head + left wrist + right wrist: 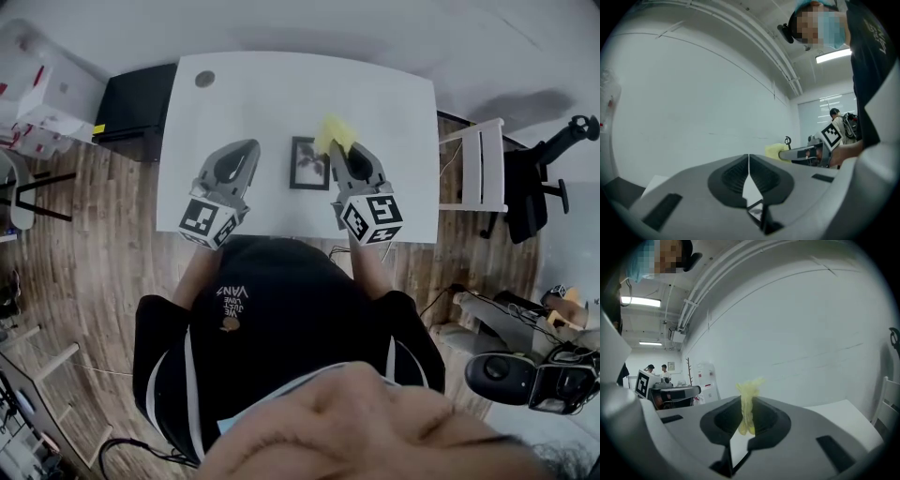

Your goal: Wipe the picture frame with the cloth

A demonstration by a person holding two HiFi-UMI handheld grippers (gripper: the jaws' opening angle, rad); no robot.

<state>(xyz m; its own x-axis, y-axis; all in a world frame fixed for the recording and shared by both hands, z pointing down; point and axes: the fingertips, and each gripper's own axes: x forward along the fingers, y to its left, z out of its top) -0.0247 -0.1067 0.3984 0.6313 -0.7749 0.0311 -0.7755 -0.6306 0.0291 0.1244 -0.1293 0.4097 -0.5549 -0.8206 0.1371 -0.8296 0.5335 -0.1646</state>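
Observation:
A small dark picture frame lies flat on the white table, between my two grippers. My right gripper is shut on a yellow cloth, which sticks out past the jaw tips beside the frame's upper right corner. In the right gripper view the yellow cloth is pinched upright between the jaws of the right gripper. My left gripper is to the left of the frame, apart from it. Its jaws meet with nothing between them. From there the yellow cloth shows at the right gripper's tip.
A white chair stands at the table's right side, and an office chair beyond it. A black cabinet sits left of the table. A grey round disc is at the table's far left corner. White boxes are stacked far left.

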